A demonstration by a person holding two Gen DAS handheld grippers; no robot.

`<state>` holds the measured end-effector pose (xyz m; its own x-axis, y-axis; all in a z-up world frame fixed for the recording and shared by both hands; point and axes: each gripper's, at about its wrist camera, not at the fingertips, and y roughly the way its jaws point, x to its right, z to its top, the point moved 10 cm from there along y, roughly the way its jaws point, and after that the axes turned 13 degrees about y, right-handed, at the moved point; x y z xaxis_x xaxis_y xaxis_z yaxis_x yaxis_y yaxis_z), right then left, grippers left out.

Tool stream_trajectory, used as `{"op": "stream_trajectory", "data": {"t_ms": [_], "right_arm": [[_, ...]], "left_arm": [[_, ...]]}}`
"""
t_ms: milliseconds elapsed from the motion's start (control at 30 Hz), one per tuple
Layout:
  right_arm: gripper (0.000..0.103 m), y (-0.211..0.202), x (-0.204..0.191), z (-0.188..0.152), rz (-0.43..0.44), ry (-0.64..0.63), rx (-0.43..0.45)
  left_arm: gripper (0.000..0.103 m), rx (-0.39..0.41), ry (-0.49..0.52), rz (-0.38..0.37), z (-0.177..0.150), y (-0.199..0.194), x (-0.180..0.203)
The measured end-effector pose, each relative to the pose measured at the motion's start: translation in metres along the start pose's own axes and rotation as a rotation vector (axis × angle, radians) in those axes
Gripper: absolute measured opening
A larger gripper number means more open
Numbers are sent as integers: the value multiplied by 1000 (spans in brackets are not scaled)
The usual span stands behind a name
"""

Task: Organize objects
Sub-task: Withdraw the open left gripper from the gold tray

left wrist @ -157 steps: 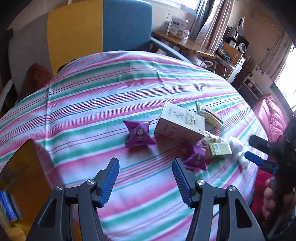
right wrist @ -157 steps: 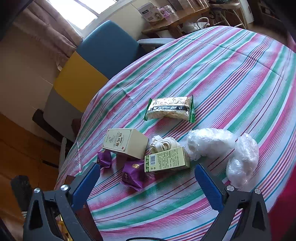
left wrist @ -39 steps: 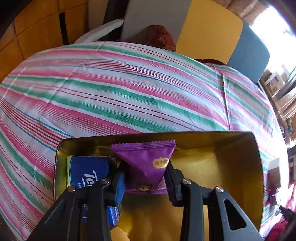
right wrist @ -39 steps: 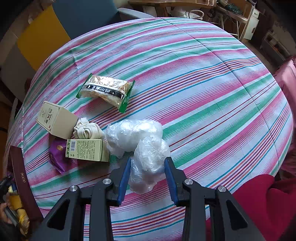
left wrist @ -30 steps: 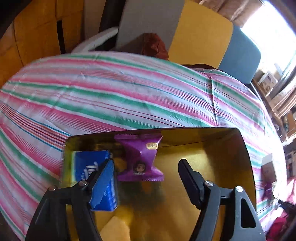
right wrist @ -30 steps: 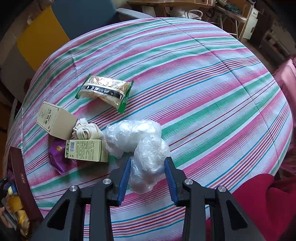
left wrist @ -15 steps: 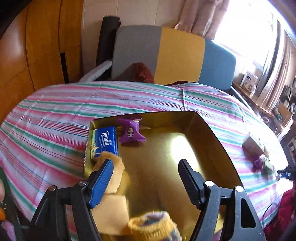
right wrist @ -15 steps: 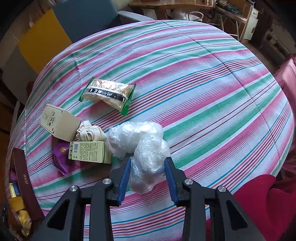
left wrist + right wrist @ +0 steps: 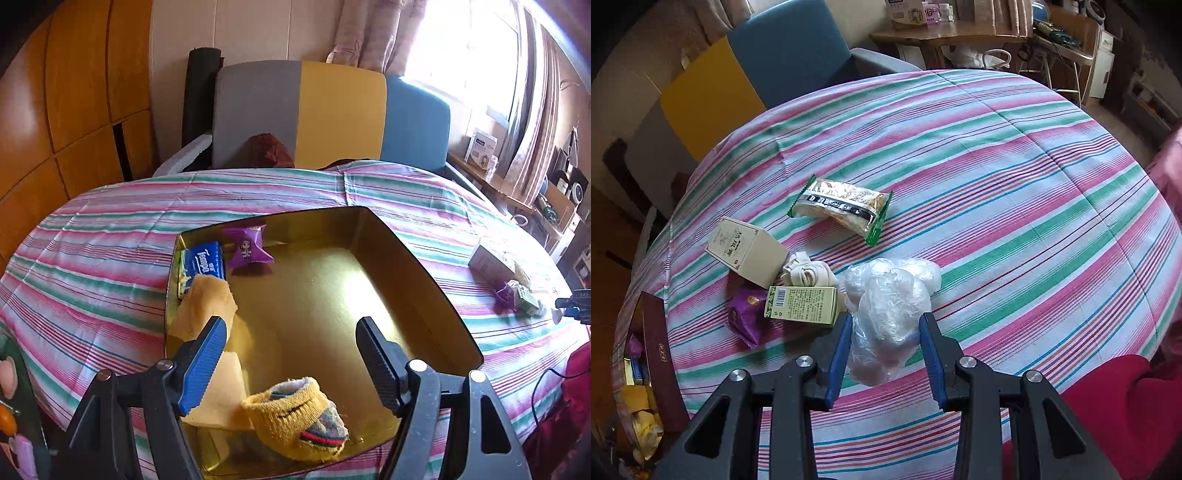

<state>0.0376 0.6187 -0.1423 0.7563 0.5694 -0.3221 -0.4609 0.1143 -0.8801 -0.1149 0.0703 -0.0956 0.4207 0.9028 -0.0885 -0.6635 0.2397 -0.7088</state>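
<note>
My left gripper is open and empty above the gold tin. The tin holds a purple candy packet, a blue tissue pack, yellow cloth and a yellow sock. My right gripper is shut on a crumpled clear plastic bag, which touches a second plastic bag on the striped cloth. Beside it lie a green box, a purple candy packet, a rolled white cloth, a beige box and a green-edged snack pack.
The tin with its dark red side shows at the right wrist view's left edge. A grey, yellow and blue sofa stands behind the table. A wooden shelf with boxes is at the back. Red fabric lies at the near right edge.
My left gripper opened, released the purple candy packet into the tin, then pulled back and up. My right gripper stays shut on the plastic bag and has shifted only slightly.
</note>
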Motion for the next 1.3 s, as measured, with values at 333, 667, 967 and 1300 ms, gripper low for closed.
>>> {"op": "stream_trajectory", "data": {"t_ms": [333,667,967,1300], "right_arm": [[38,-6,6,2,9,43,34],[38,-6,8,3,22,59,37],[38,1,10,5,24,74,3],[38,-1,9,6,2,59,18]], "left_arm": [[74,-28,-42,-40,-18,1,-4],[73,-65,-97,-59,-33,6,-14],[73,-65,-94,-50,-33,5,-15],[73,-48,-104,-26,-26,-3,-24]]}}
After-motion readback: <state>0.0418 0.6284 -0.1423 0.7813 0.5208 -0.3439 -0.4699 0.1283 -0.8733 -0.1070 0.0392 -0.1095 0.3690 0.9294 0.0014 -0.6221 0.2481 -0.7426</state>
